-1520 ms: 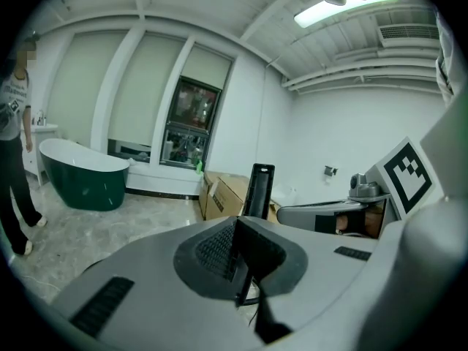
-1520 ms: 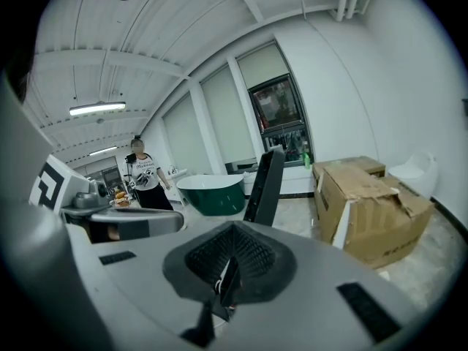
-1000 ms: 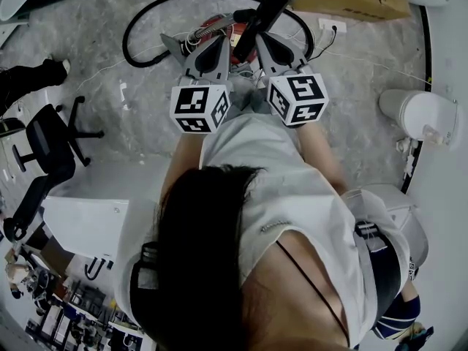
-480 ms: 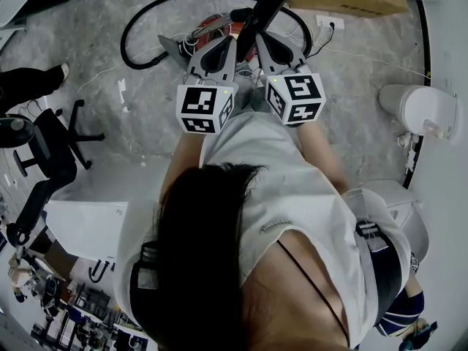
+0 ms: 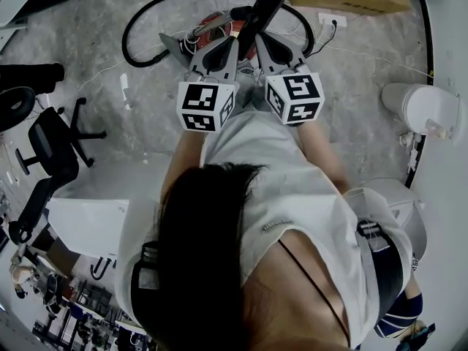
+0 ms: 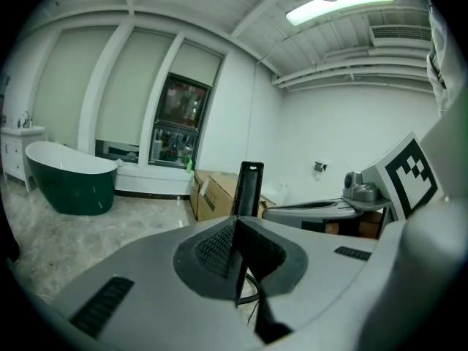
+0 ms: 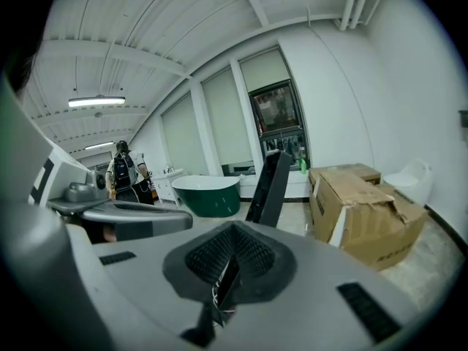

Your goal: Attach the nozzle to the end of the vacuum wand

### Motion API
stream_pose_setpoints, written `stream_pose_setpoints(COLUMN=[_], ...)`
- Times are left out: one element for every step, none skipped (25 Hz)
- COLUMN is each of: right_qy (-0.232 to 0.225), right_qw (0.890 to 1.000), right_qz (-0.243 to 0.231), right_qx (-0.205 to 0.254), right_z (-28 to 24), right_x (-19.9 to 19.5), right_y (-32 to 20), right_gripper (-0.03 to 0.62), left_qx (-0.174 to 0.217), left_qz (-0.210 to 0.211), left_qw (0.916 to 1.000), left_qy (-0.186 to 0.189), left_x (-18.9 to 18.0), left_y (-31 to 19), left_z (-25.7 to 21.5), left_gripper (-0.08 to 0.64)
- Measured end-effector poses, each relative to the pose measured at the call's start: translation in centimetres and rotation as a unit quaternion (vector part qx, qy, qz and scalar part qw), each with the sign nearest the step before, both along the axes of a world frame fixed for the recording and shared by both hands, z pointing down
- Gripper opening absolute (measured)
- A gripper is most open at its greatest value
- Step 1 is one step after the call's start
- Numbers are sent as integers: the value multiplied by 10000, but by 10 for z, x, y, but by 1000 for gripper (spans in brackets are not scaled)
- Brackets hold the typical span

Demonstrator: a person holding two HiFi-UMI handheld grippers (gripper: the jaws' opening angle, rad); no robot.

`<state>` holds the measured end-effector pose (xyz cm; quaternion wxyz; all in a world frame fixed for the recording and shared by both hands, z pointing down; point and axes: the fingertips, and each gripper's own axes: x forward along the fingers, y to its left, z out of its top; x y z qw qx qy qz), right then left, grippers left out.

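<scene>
Holds left gripper (image 5: 223, 46) and right gripper (image 5: 263, 44) side by side, both jaws clenched empty, flanking the black nozzle (image 5: 265, 6), likely to steady it for attaching.

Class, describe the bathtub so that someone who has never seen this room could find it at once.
In the left gripper view, start at the tall blinds on the far side. On the floor below them, left of the cardboard boxes, stands the tub. It alone is dark green with a white rim. The cabinet beside it is white and the boxes are brown.
</scene>
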<state>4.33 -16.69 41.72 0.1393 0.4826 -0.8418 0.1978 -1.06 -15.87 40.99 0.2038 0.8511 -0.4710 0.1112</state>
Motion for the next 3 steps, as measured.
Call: stream_pose_setpoints(right_qy=[1,3,5], right_qw=[10000,10000,10000], right_qz=[-8,-17,-28], right_qx=[-10,-24,-40], right_z=[0,1,1], right_x=[0,0,0], right_y=[0,1,1], right_gripper=[14,14,14], left_qx=[-2,3,10], left_qz=[6,7,7], left_qw=[10000,10000,9999], left_qy=[28,63,101], left_x=[1,1,2], left_y=[1,1,2], left_z=[0,-1,-2], left_gripper=[3,2,2])
